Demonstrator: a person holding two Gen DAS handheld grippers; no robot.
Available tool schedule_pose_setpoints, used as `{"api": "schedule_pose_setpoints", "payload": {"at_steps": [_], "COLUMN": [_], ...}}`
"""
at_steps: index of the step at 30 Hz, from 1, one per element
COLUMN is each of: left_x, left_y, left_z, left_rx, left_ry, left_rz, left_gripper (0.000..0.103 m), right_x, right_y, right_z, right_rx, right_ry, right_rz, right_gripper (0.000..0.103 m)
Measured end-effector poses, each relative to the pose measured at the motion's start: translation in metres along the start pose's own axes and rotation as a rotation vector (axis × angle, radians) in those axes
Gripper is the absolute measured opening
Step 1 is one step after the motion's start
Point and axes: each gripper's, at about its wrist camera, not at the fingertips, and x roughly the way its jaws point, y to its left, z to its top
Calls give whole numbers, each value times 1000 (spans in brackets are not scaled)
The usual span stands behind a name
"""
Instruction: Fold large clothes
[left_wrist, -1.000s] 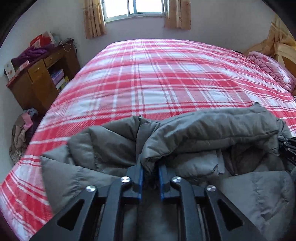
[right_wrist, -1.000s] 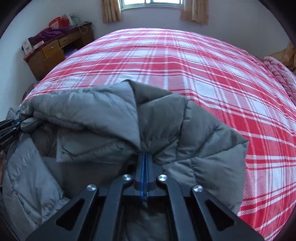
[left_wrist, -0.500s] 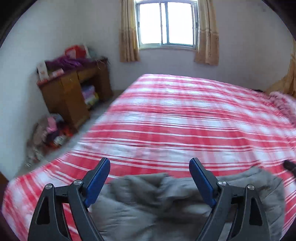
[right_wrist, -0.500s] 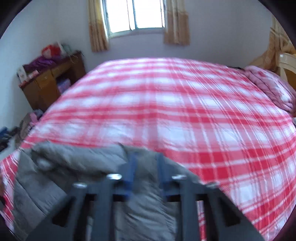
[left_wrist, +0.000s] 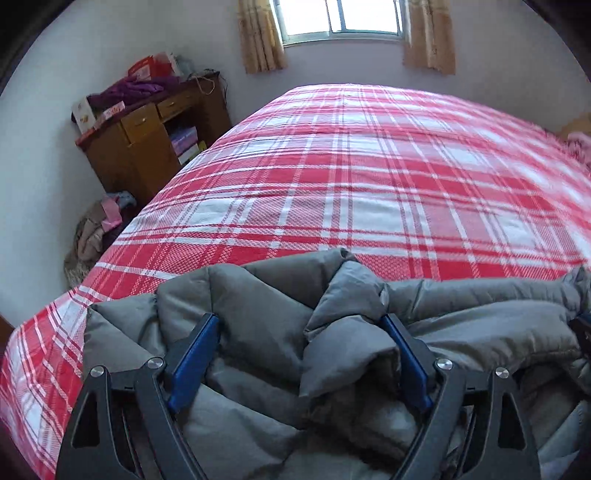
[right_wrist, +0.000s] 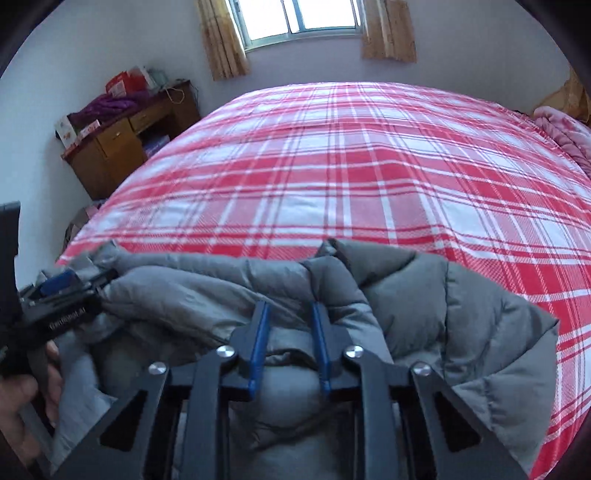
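A grey puffer jacket (left_wrist: 258, 332) lies bunched at the near edge of the bed (left_wrist: 369, 184), which has a red and white plaid cover. My left gripper (left_wrist: 299, 319) is wide open over it, and a puffy fold bulges between its blue pads without being pinched. In the right wrist view the jacket (right_wrist: 424, 314) spreads left to right. My right gripper (right_wrist: 289, 305) is low over its middle; the jaws are opening, with a narrow gap and loose fabric between them. The left gripper (right_wrist: 81, 280) shows at the jacket's left end, held by a hand (right_wrist: 22, 398).
A wooden desk (left_wrist: 147, 147) piled with boxes and purple cloth stands against the left wall. A heap of clothes (left_wrist: 96, 232) lies on the floor beside it. A pink quilt (right_wrist: 561, 129) sits at the bed's right edge. A curtained window (left_wrist: 343, 18) is on the far wall.
Both grippers were shut on the jacket's edge a second ago and have let go. The left jaws opened wide, the right parted a little. Both lifted off, then came back down over the jacket.
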Motion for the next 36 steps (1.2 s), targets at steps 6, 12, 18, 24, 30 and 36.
{"api": "schedule_pose_setpoints", "payload": {"at_steps": [6, 12, 18, 24, 30, 36], "left_x": [5, 8, 7, 8, 9, 9], "left_y": [-4, -3, -4, -7, -8, -8], "left_z": [-4, -5, -6, -6, -5, -5], "left_rx": [12, 5, 6, 18, 20, 21], "left_ry": [2, 5, 6, 7, 8, 8], "left_rz": [13, 8, 9, 25, 27, 28], "left_gripper": [88, 89, 89, 89, 89, 89], "right_x": [3, 10, 12, 14, 15, 15], "right_y": [2, 4, 7, 10, 11, 11], "right_z": [-8, -9, -11, -11, -11, -11], "right_rx": [-36, -48, -58, -70, -76, -77], "right_ry": [4, 7, 6, 6, 6, 6], "right_rz": [-19, -38, -56, -72, -80, -81], "right_gripper": [24, 24, 24, 24, 24, 24]}}
